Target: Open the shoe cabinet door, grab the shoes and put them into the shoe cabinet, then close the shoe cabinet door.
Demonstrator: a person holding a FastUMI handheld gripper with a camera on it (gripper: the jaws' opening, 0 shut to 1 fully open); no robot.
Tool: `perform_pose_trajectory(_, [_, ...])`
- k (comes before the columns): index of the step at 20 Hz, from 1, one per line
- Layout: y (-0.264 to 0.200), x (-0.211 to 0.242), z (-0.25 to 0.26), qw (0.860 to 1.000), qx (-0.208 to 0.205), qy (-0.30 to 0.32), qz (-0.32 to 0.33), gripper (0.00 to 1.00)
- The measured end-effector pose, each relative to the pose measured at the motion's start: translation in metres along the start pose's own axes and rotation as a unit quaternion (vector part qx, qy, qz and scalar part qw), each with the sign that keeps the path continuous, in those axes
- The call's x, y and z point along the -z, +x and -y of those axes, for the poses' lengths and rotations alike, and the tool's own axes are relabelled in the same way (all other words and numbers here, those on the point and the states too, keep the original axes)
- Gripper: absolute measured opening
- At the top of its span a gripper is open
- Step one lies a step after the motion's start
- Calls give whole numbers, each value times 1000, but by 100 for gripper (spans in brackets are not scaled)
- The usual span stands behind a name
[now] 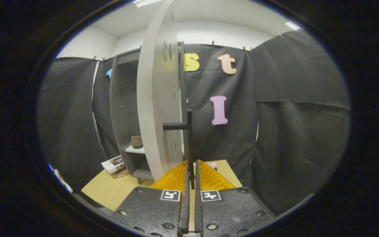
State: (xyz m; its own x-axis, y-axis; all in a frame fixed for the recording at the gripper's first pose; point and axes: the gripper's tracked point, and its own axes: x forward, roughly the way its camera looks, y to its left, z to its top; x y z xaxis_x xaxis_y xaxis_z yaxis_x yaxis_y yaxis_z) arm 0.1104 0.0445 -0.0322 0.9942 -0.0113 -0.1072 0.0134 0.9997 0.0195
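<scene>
1. One tool point(191, 171), its fingers nearly closed on the thin black handle bar point(189, 144) of the shoe cabinet door point(158, 98); the bar runs down into the narrow gap between them, and I judge it gripped.
2. The door stands edge-on to me, swung well out from the shoe cabinet point(123, 108), which stands on the table point(110, 189).
3. A dark shoe point(137, 141) sits on a shelf inside.
4. To work the door cleanly, I would follow the hinge's arc and keep the grip square on the bar, without twisting.
</scene>
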Motion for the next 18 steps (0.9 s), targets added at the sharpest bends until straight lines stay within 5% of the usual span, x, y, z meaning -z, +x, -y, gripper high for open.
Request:
perform_pose_trajectory(5, [-26,19,11,999,34,-20,-27,40])
perform_pose_trajectory(11, [-50,61,-17,996,5,-29,-83,87])
perform_pose_trajectory(18, [-51,122,-72,982,-66,-23,-173,91])
